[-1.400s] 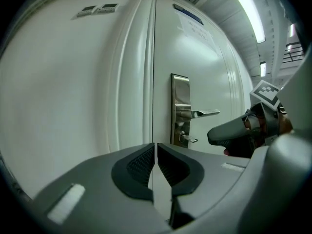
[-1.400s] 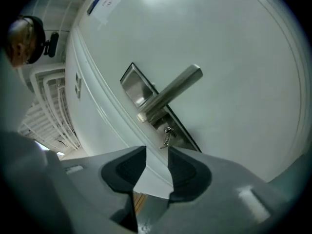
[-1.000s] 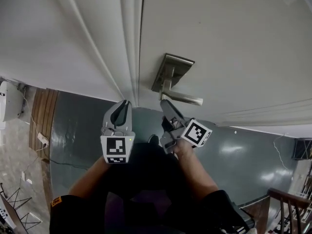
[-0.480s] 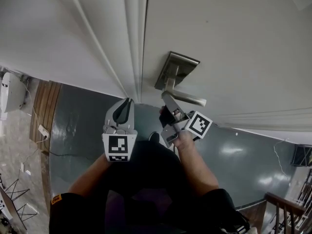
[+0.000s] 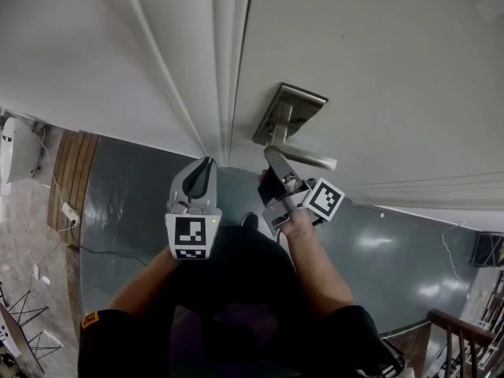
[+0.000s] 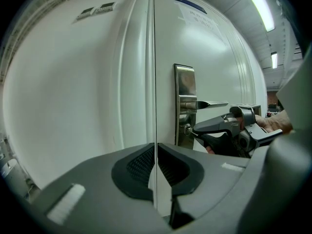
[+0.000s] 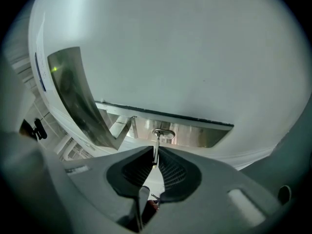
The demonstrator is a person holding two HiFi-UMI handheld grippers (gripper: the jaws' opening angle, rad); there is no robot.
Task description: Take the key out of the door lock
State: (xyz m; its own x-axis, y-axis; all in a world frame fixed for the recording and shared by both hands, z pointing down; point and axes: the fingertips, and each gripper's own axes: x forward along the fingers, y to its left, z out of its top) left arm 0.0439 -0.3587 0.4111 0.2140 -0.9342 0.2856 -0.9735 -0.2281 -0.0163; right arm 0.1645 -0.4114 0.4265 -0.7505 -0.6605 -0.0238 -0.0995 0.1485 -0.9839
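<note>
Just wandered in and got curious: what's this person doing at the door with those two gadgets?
A person stands at a white door with a pair of tongs in each hand. The right tongs have just been closing and now pinch the key, which sits in the lock under the lever handle. The left tongs are shut and empty, waiting near the door's edge. The key is not out yet.

Shiny metal lock plate [image 5: 300, 105] on smooth door [image 5: 378, 69].

Left hand-held gripper [image 5: 205, 165], jaws together
</note>
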